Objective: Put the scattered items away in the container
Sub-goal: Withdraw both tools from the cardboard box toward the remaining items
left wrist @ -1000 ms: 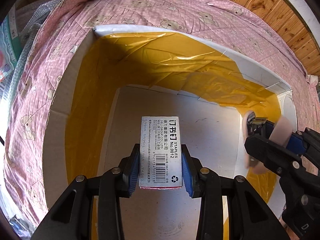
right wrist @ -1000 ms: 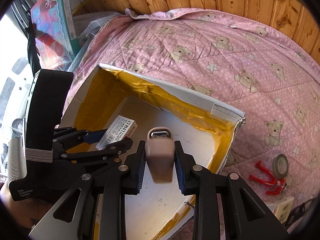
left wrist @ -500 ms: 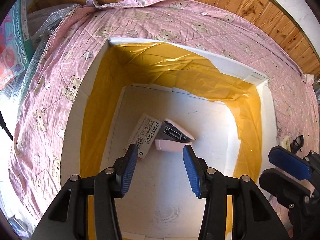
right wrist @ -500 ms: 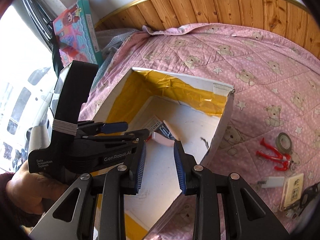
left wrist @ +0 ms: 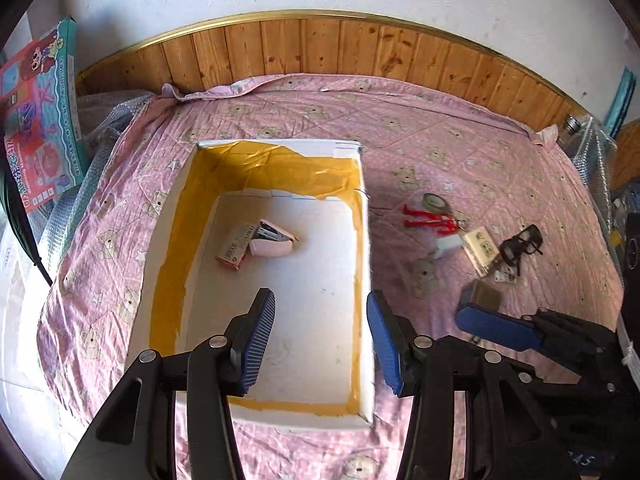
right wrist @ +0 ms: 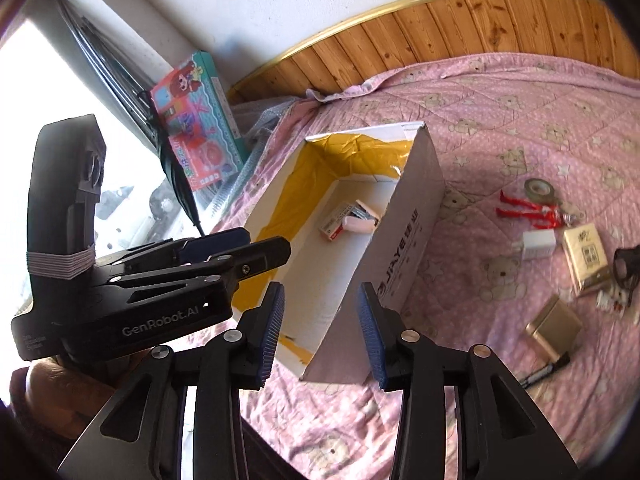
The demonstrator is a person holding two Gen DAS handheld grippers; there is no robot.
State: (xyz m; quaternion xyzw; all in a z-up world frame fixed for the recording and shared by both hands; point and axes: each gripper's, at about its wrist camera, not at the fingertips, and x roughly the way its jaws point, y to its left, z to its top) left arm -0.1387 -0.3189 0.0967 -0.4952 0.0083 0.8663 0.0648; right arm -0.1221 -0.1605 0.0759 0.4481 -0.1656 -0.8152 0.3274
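Note:
A white cardboard box [left wrist: 362, 248] lined with yellow tape sits on the pink bedspread. On its floor lie a staples packet [left wrist: 235, 245] and a pink stapler [left wrist: 273, 246], touching each other; both also show in the right wrist view as the packet [right wrist: 334, 227] and stapler [right wrist: 360, 222]. My left gripper [left wrist: 320, 332] hangs open and empty above the box's near end. My right gripper [right wrist: 320, 332] is open and empty over the box's near right corner [right wrist: 412, 220]. Right of the box lie a tape roll [right wrist: 539, 190], a red clip [right wrist: 524, 210], a white charger [right wrist: 538, 244] and a card box [right wrist: 586, 254].
Black glasses [left wrist: 522, 244], a gold case [right wrist: 554, 330] and a dark pen [right wrist: 546, 372] lie further right on the bedspread [left wrist: 440, 140]. A wooden headboard [left wrist: 320, 48] runs along the back. A colourful toy box [left wrist: 38, 116] leans at the left. A hand [right wrist: 52, 392] holds the left gripper.
Both grippers let go of the staples packet and the pink stapler, which now lie in the box. Both have pulled up and back, jaws wide open.

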